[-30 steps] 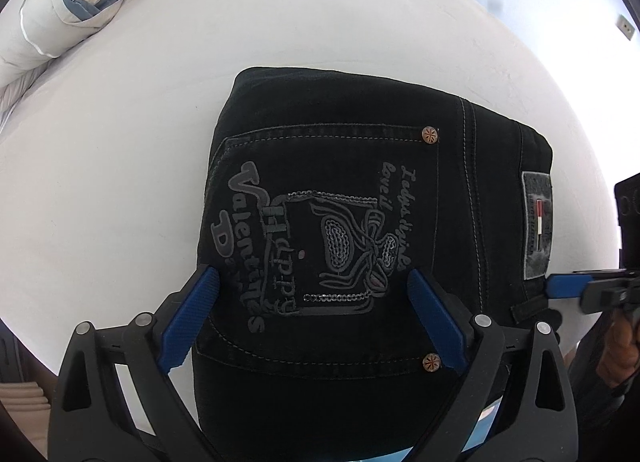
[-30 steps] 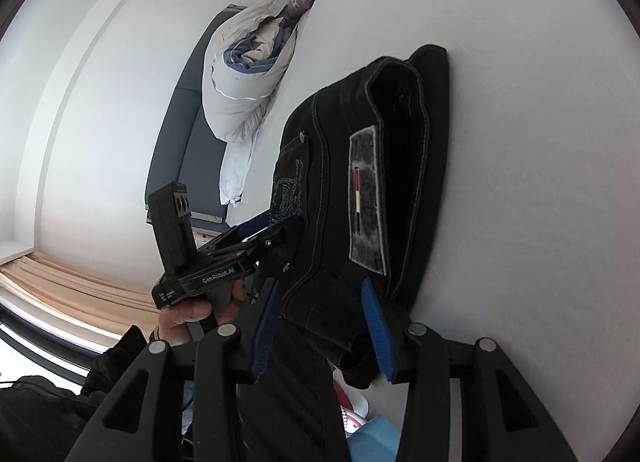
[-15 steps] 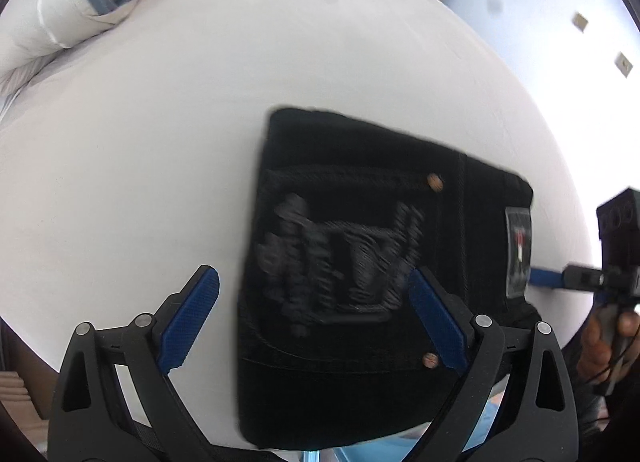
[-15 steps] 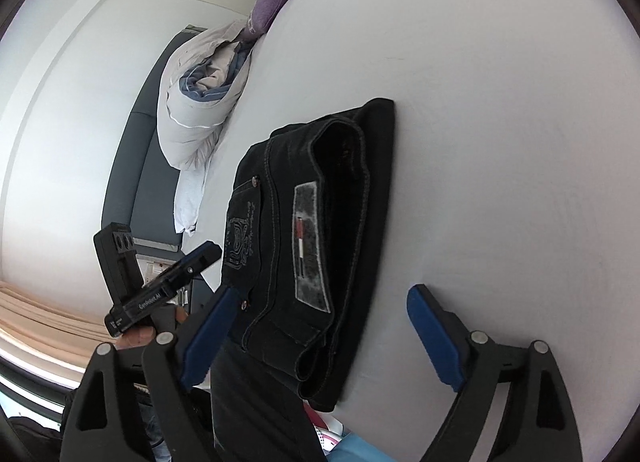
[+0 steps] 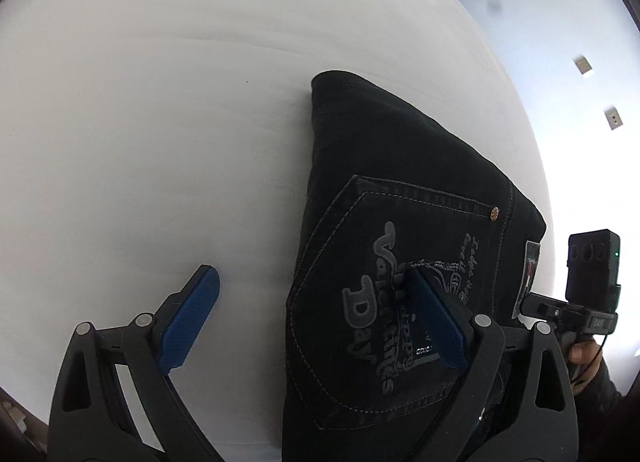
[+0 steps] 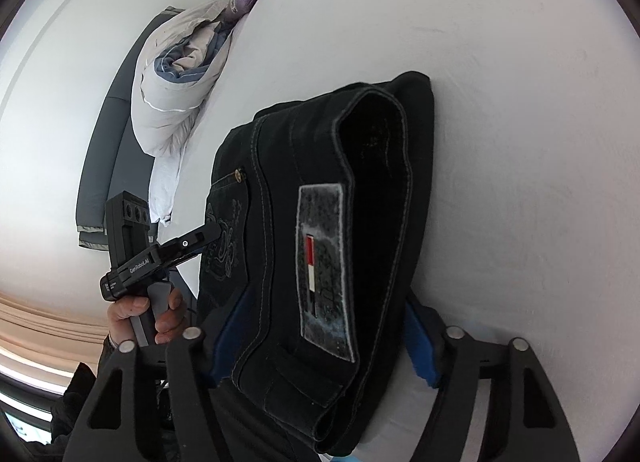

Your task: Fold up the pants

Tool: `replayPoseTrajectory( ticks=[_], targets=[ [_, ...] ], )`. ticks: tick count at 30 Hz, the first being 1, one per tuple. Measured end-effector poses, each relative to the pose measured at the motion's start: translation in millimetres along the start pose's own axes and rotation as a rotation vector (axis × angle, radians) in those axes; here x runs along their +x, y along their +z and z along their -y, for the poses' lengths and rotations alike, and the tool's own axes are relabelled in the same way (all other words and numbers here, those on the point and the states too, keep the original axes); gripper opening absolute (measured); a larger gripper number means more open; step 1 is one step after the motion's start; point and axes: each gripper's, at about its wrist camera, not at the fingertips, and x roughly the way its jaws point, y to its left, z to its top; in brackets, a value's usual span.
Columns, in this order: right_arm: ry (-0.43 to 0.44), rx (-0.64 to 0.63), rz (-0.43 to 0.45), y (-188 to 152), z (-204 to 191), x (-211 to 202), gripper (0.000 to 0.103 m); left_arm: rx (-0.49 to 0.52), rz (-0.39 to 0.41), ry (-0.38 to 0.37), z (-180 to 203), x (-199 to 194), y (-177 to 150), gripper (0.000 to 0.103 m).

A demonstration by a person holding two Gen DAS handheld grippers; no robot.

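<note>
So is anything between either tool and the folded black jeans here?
Nothing visible. The right tool already straddles the waistband end of the folded jeans, its jaws having just been closing around it. The left tool is open, one finger on the back pocket, the other over bare white sheet.

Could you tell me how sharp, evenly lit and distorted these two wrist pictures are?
Left wrist view: sharp, the pocket print on the folded black pants readable; fisheye bows the white bed into a dome; the right wall glows bluish-white, nearly overexposed. Right wrist view: sharp on the waistband patch, the pants' dark folds lose detail, the bed is bright, the corners vignette black.
</note>
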Motion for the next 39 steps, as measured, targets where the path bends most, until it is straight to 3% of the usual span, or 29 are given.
replayPoseTrajectory(
  ticks=[2, 3, 6, 10, 15, 20, 24, 28, 31, 32, 33, 34, 35, 37, 39],
  targets=[
    [-0.013, 0.022, -0.011, 1, 6, 2, 0.038, 0.038, -0.023, -0.002, 9, 2, 0, 0.069],
    [-0.002, 0.03, -0.012, 1, 9, 0, 0.036, 0.057, -0.036, 0.0, 15, 4, -1, 0.056],
    [-0.033, -0.014, 0.001, 1, 0, 1, 0.032, 0.1, -0.038, 0.051, 30, 2, -3, 0.043],
    [-0.059, -0.091, 0.035, 1, -18, -8, 0.025, 0.097, -0.003, 0.059, 40, -10, -7, 0.026],
    [-0.055, -0.159, 0.08, 8, -38, -27, 0.023, 0.101, 0.046, 0.076, 56, -32, -10, 0.02],
    [-0.039, -0.218, 0.156, 32, -50, -60, 0.023, 0.124, 0.131, 0.041, 80, -59, 13, 0.019],
    [-0.035, -0.249, 0.2, 78, -50, -85, 0.023, 0.135, 0.181, 0.032, 100, -60, 47, 0.02],
    [-0.047, -0.223, 0.198, 126, -27, -85, 0.024, 0.124, 0.187, 0.041, 106, -28, 81, 0.02],
    [-0.069, -0.168, 0.139, 154, 10, -65, 0.025, 0.102, 0.135, 0.052, 107, 19, 91, 0.021],
    [-0.098, -0.138, 0.109, 160, 27, -55, 0.031, 0.093, 0.11, 0.067, 103, 38, 92, 0.023],
    [-0.136, -0.099, 0.083, 164, 46, -47, 0.039, 0.088, 0.098, 0.084, 99, 50, 90, 0.032],
    [-0.125, -0.064, 0.083, 163, 62, -44, 0.041, 0.086, 0.098, 0.098, 118, 64, 85, 0.043],
    [-0.062, -0.047, 0.1, 161, 72, -46, 0.044, 0.083, 0.109, 0.11, 116, 69, 82, 0.049],
    [-0.017, -0.053, 0.144, 154, 76, -56, 0.051, 0.068, 0.141, 0.121, 112, 70, 76, 0.076],
    [-0.029, -0.054, 0.192, 145, 76, -70, 0.065, 0.046, 0.165, 0.141, 107, 66, 68, 0.083]
  ],
)
